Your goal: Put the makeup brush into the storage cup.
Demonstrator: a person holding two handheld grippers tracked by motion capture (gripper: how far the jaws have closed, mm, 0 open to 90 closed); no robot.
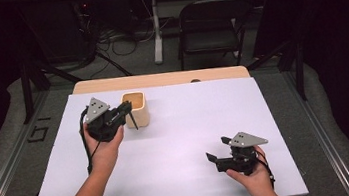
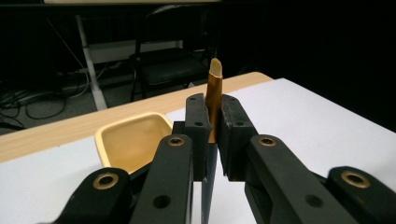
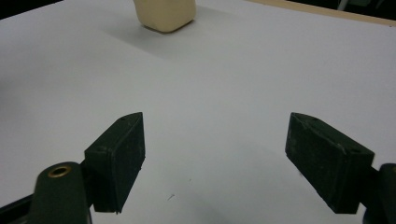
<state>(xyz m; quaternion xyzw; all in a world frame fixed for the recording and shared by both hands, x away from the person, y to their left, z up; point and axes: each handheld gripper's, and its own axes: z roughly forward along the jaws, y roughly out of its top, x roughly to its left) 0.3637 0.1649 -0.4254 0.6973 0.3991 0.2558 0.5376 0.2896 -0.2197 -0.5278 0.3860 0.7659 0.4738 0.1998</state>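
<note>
A thin stick with a gold upper end (image 2: 215, 88) and a dark lower part (image 1: 133, 119) is clamped upright in my left gripper (image 2: 214, 109), which is shut on it. That gripper (image 1: 126, 107) hovers at the left of the white sheet, right beside a cream square cup (image 1: 137, 108). The cup's open mouth (image 2: 133, 140) lies just left of and behind the jaws. My right gripper (image 1: 217, 148) rests low near the front right of the sheet. Its jaws (image 3: 217, 126) stand wide open over bare white surface, with the cup (image 3: 164, 11) far ahead.
A white sheet (image 1: 191, 126) covers most of the wooden table (image 1: 160, 79). Beyond the table's far edge stand a black folding chair (image 1: 209, 28) and a desk leg with cables on the floor. Dark frame legs flank both sides of the table.
</note>
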